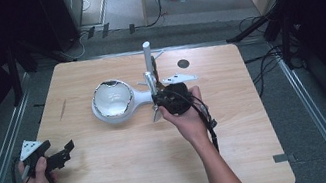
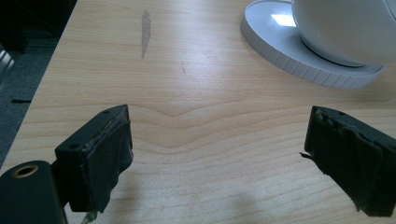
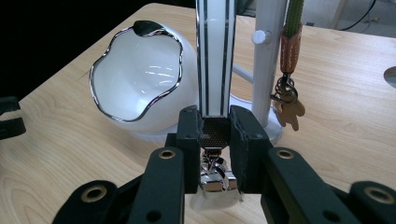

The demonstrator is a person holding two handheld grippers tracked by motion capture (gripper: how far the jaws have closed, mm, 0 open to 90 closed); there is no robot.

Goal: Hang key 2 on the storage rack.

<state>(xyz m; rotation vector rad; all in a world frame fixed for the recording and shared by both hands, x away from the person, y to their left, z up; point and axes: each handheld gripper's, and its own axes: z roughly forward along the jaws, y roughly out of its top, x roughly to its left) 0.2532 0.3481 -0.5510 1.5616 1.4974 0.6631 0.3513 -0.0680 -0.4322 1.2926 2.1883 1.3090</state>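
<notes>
White and edged with two dark stripes, a lanyard strap (image 3: 215, 56) runs taut and upright from the right tool (image 3: 215, 135), whose jaws are clamped on the dark mesh end of the strap just above its metal clasp (image 3: 214, 175). Gripping there, right by the hardware, probably gives the firmest hold, with the clasp left hanging free below the jaws. Just beyond this tool stands a white post (image 3: 268, 60) with small pegs, part of a stand whose base joins a white bowl (image 3: 140, 79) with a wavy chrome rim, off to the tool's left in its own view. On a peg to the tool's right hangs a green and orange keychain (image 3: 289, 51) with a small gingerbread figure, touching or nearly touching the post. In the high view the right tool (image 1: 167, 102) sits hard against the stand, so the strap looks to be either going onto a peg or coming off; I cannot tell which.

Near the tabletop's (image 1: 130, 173) front left corner, the left tool (image 1: 63, 155) hovers with jaws wide apart and nothing between them, well away from the stand. Ahead of it and to its right lies the stand's ribbed base plate (image 2: 299, 60).
</notes>
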